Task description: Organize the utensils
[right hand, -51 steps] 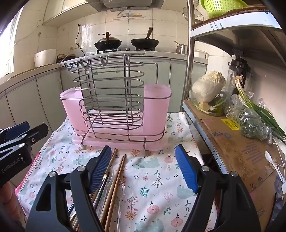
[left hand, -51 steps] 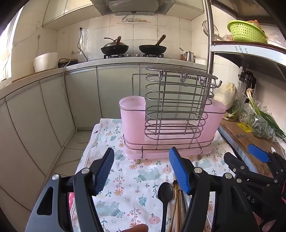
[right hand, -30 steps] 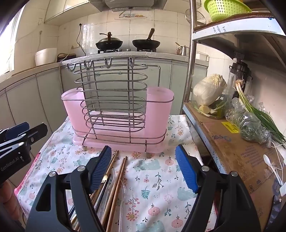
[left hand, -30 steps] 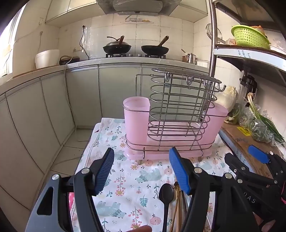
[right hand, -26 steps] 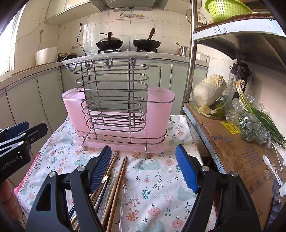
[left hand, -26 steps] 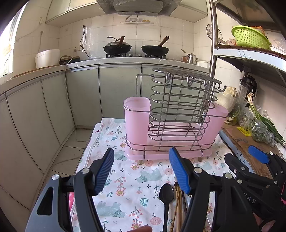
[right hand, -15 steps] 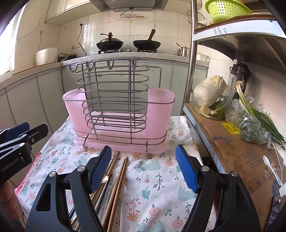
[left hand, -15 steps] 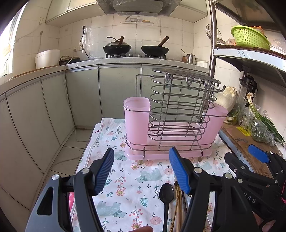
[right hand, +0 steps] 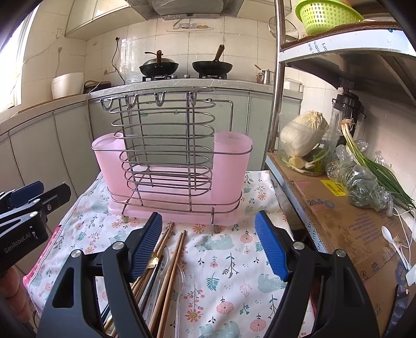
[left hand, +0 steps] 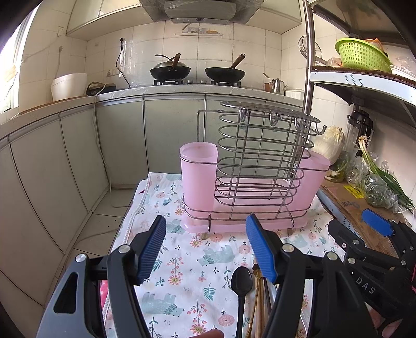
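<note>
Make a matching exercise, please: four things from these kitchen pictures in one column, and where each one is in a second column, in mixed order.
Things:
1. black spoon
2. green basket
3. pink holder
4. cabbage

Places:
A. on the top shelf
B. standing at the far end of the floral cloth
C. in a clear tub on the cardboard
D. lying on the floral cloth beside the chopsticks

Pairs: 1-D, 2-A, 3-B, 4-C

We see a wire rack (right hand: 166, 156) with two pink cups, empty, upright on the floral cloth. Just before it lie wooden chopsticks (right hand: 171, 262), a black spoon (left hand: 241, 283) and a clear spoon (right hand: 180, 286), bunched lengthwise.
</note>
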### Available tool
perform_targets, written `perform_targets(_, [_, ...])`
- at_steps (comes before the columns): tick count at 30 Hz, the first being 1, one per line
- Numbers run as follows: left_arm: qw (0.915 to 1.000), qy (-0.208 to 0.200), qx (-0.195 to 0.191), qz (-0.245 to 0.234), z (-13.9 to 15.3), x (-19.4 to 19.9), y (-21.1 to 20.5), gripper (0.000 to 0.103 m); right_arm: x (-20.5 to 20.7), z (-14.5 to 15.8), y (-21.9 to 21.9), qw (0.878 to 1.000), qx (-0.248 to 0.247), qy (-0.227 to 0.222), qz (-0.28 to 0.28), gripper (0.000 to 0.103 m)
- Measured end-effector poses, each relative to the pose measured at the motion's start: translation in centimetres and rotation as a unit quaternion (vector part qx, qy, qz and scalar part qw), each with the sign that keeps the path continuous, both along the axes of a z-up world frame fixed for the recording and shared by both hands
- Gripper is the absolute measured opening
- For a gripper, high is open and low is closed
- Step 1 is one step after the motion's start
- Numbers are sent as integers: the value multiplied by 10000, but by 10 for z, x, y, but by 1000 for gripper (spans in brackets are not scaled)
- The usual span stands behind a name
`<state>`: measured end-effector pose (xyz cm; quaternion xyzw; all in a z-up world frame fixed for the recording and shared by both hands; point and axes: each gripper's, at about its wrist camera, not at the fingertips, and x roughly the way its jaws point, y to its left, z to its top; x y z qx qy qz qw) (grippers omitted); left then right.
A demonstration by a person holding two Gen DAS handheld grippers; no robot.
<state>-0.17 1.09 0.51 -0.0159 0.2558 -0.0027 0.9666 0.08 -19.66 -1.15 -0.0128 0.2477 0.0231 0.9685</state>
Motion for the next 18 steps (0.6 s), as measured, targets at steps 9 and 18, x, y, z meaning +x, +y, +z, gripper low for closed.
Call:
perform_targets(9, [10000,12,-4,-3,1,-1,0,64,-9,9,-3,9995,113,-281,-90,74])
perform_targets(18, [10000,29,-5,-7,-1,-3,0,64,-11,15,-5,9992,125,-372,-110,74])
